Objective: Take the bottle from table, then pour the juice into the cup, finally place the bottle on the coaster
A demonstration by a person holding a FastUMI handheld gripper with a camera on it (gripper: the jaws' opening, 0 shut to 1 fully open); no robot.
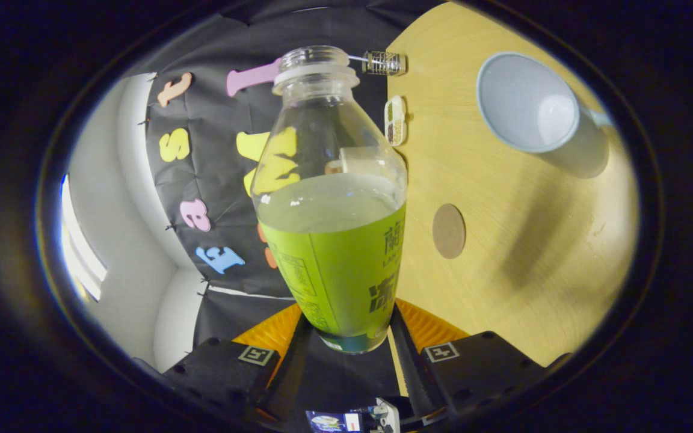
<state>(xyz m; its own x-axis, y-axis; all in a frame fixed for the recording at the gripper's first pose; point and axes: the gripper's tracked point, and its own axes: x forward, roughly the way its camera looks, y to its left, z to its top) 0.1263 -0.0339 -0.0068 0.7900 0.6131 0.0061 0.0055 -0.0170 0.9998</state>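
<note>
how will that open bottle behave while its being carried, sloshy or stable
Likely sloshy: the bottle, clamped near its base by the gripper, is uncapped and roughly half full of juice, whose surface sits slanted against the walls. Probably bottom-heavy, since the upper half is empty. The clear wall and label look smooth, so it may slip.

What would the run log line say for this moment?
gripper: shut on bottle | bottle: uncapped, lifted, tilted, juice inside | cup: on table, empty | coaster: bare
</note>
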